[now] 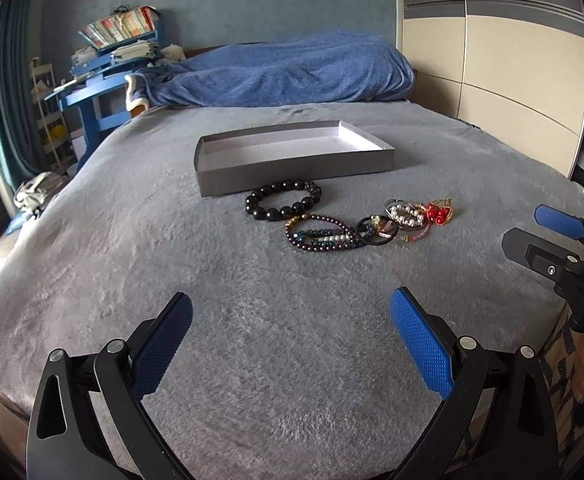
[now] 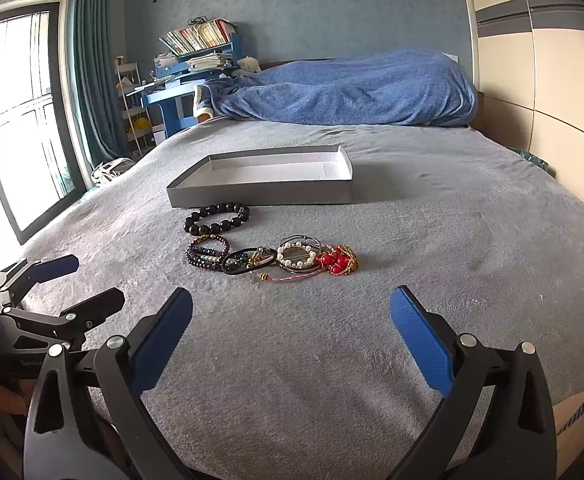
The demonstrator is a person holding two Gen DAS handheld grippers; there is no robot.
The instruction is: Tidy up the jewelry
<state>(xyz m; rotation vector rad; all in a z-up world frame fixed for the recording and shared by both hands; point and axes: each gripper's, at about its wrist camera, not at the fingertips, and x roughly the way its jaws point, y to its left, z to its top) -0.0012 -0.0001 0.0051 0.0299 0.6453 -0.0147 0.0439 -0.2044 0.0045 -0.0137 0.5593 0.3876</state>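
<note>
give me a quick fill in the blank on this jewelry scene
1. The grey box on the bed holds ____.
2. The bracelet closest to the box is the ____ one.
3. Both the left gripper and the right gripper are ____.
4. The red beads lie at the ____ end of the row.

Answers: nothing; black; open; right

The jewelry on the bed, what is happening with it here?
A person holds a gripper in each hand over a grey blanket. The left gripper and right gripper are both open and hold nothing. A black bead bracelet, a purple bead bracelet and a red ornament lie beside the grey box, none in it.
</note>
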